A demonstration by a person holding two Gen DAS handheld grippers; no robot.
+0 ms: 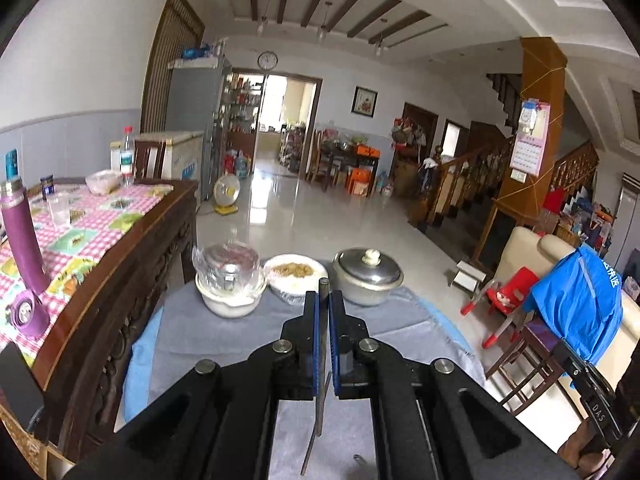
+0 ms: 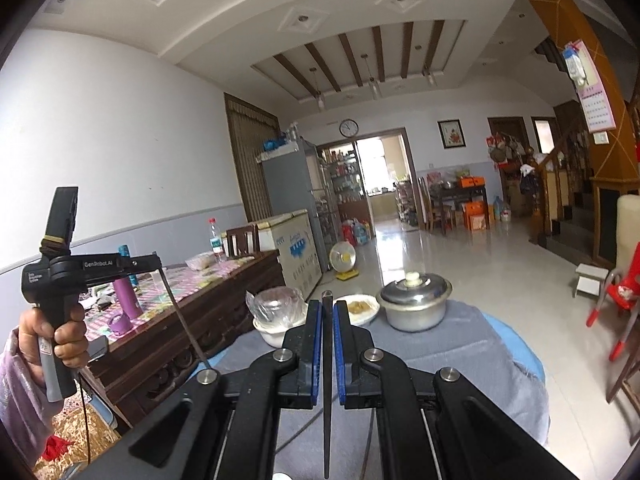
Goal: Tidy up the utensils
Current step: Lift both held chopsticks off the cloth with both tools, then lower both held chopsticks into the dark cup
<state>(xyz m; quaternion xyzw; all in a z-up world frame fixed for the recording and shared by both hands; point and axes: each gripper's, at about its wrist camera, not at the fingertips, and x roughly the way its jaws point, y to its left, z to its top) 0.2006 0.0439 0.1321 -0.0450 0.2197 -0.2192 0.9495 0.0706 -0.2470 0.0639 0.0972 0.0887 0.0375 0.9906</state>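
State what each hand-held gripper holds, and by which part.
Each grips one slim dark chopstick near its upper end: left hand-held gripper holds chopstick; right hand-held gripper holds its chopstick, tip hanging down.

Both views are bright with soft daylight, coming mostly from the far doorway (image 1: 286, 104), which is blown out to near white. The glossy floor (image 1: 280, 200) mirrors that light in a long pale streak of glare. Shadows are faint and soft; the pot lid (image 1: 370, 270) carries small highlights. Fisheye distortion bends walls and ceiling beams (image 2: 360, 60) strongly toward the edges, and black vignette fills the corners. The near black tool bodies are dark with little detail. Far clutter is soft and slightly smeared.
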